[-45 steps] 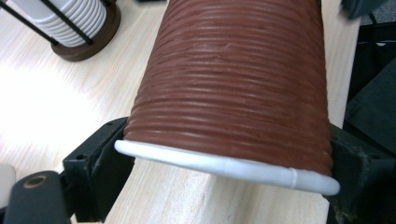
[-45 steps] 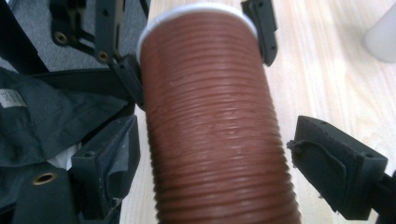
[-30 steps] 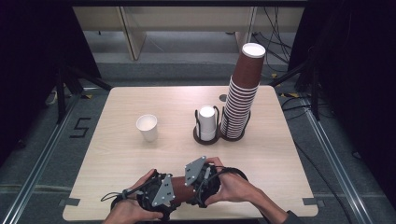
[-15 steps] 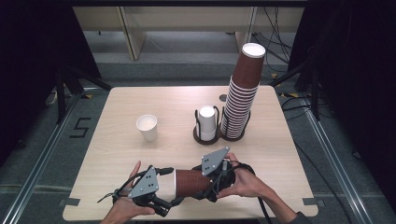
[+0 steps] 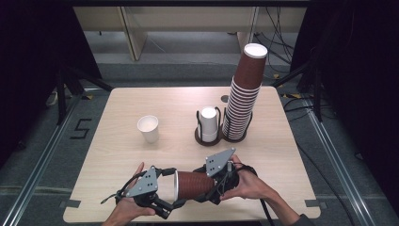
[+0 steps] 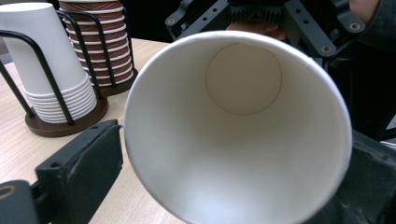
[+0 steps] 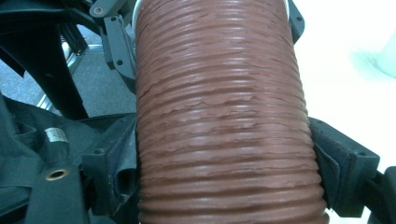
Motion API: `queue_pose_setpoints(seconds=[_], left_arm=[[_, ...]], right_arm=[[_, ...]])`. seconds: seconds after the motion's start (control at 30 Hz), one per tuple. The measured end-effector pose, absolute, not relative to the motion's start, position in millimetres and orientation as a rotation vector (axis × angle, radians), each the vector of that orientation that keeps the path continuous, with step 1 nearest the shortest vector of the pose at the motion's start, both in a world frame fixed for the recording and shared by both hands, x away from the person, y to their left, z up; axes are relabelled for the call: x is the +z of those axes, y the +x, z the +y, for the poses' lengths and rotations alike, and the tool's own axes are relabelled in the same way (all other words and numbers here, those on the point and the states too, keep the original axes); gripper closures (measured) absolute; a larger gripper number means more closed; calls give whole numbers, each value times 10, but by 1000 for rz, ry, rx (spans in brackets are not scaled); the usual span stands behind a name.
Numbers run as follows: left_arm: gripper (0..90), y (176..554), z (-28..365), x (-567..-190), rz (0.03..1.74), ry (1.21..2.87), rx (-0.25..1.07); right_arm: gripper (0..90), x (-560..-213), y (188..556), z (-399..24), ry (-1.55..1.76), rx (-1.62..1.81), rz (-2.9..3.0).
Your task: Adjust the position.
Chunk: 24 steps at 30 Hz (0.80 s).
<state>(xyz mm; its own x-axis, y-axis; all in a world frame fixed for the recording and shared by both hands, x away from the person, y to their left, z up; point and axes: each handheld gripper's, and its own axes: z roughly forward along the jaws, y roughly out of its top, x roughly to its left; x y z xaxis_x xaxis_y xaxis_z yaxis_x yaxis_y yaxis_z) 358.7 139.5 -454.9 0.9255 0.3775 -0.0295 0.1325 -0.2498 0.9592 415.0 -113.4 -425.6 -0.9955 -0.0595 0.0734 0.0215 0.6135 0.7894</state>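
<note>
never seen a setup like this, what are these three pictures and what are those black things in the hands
No robot here: a person holds a hand-held claw in each hand. The high view looks down on a wooden table. The other two pictures come from cameras riding on each claw.

On the table: a loose white cup, a holder with white cups, and a tall brown cup stack.

The right claw grips a ribbed brown cup lying sideways. The left claw sits at its open rim, jaws either side; whether they grip is unclear.
</note>
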Motion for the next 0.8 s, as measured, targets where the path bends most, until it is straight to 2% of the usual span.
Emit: queue_pose_setpoints(seconds=[0.3,0.4,0.47,0.8], left_arm=[[89,3588,1393,-4537,325,1847,241],[107,3560,1381,-4498,316,1917,294],[112,3553,1375,-4481,320,1966,316],[115,3506,1245,-4304,321,2192,402]], right_arm=[[199,-4308,4143,-1114,25,-1344,-2721],[195,-4321,4135,-1102,19,-1312,-2741],[152,-4315,4125,-1096,3,-1283,-2789],[158,-4203,3981,-1028,84,-1087,-3058]])
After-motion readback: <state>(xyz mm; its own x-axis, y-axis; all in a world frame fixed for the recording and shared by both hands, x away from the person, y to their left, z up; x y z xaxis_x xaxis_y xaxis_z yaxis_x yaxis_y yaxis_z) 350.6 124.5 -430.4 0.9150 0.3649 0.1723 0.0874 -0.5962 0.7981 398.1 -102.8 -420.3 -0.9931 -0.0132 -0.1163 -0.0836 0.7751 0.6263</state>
